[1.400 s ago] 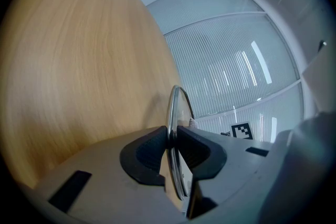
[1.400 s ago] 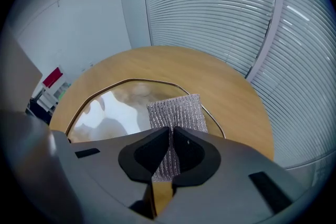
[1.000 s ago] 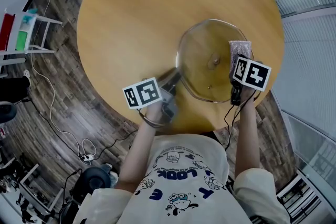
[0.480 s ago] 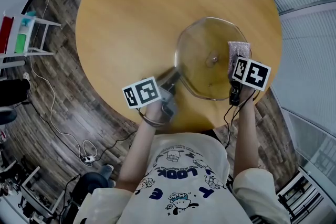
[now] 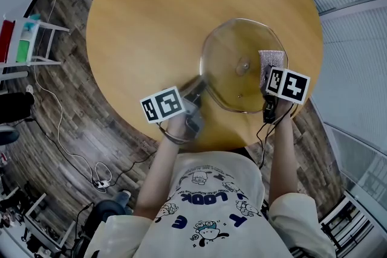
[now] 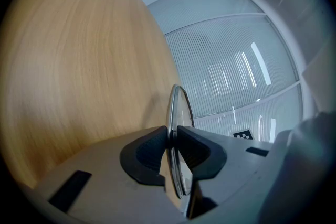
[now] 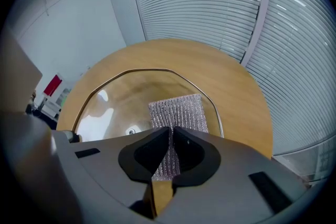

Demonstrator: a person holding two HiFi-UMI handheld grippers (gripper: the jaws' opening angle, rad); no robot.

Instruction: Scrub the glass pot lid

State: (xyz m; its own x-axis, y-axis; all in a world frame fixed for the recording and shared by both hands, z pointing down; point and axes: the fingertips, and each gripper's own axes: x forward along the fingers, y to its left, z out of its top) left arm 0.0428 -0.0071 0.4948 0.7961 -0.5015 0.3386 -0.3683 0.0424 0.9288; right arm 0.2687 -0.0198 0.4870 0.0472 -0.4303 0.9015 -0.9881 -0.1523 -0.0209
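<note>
Left claw [image 6: 172, 135] is clamping the glass lid [image 5: 233, 45] by its rim over the table [image 5: 145, 15]; right claw [image 7: 171, 136] is pinching a scrub pad [image 7: 178, 110] ahead.

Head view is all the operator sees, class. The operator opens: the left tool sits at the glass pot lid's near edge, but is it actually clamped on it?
Observer: Yes. In the left gripper view, the left tool presses both pads on the glass pot lid at its metal rim, which runs edge-on between them.
Operator: Is the right tool gripping that grey pad?
Observer: Yes. The right gripper view shows the right tool shut on a ribbed, silvery scouring pad that sticks out past the tips.
Operator: Where is the pad on the lid?
Observer: Over the glass, beside the centre fitting and not on it. I can't confirm contact.
</note>
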